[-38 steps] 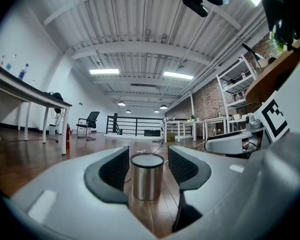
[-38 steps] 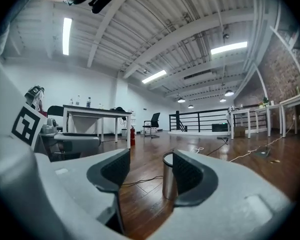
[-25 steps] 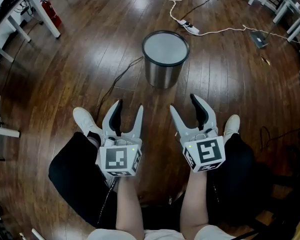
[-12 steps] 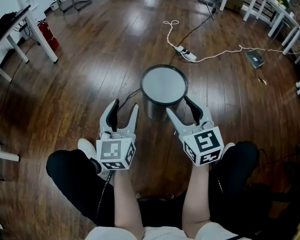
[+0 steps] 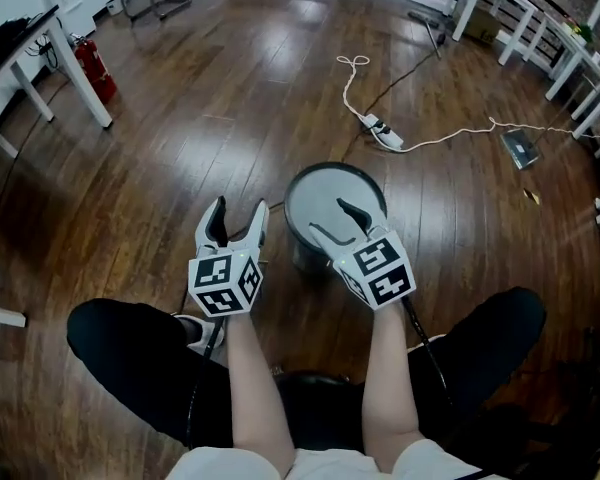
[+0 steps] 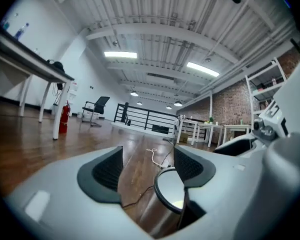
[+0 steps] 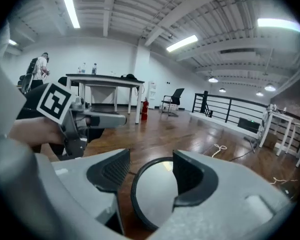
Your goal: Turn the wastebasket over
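From the head view, a round brushed-steel wastebasket with a dark rim and a pale, flat top (image 5: pixel 325 196) stands upright on the dark, glossy wooden plank floor (image 5: pixel 180 138), just ahead of the person's knees. The left gripper (image 5: pixel 238 213) is beside the wastebasket's left flank with its fingers spread wide and only floor between them. The right gripper (image 5: pixel 332 220) reaches in over the near part of the pale top, fingers also parted. Whether it touches the rim cannot be told here. A white power strip on a white cable (image 5: pixel 383 133) lies farther out on the floor, and a red fire extinguisher (image 5: pixel 92 68) stands by a white table leg at the left. In the left gripper view the jaws have just been opening and stand far apart, clamping nothing. The wastebasket (image 6: pixel 151 214) sits low and to the right in the gap, partly behind the right-hand jaw, and neither pad presses on it. In the right gripper view the jaws are well apart too, and the wastebasket's pale top (image 7: pixel 152 201) shows in the gap between them, ungripped.
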Demonstrator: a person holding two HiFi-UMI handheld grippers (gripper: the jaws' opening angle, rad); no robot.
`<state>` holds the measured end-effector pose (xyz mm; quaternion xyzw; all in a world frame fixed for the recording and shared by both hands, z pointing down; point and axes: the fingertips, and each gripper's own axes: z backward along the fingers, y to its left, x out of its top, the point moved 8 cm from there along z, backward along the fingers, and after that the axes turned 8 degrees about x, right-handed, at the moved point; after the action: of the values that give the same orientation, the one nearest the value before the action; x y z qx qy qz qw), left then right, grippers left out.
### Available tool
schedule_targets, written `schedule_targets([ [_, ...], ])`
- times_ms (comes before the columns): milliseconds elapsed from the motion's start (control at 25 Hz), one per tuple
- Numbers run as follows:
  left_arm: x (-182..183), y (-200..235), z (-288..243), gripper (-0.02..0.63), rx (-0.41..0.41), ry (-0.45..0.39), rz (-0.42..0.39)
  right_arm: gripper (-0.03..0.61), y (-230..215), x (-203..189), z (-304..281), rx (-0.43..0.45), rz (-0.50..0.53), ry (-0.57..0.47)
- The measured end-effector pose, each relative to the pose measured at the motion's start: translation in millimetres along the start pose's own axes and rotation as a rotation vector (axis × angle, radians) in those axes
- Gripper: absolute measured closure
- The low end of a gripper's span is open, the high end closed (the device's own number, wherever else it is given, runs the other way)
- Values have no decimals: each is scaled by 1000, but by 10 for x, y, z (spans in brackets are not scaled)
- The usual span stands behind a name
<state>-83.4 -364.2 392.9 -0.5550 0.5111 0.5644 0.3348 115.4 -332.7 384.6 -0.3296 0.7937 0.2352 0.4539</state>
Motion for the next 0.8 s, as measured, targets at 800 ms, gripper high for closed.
schedule_targets([
  [800,-679,685,-528,310,226,147,156,470,152,-451,-1478,59,-61,367],
])
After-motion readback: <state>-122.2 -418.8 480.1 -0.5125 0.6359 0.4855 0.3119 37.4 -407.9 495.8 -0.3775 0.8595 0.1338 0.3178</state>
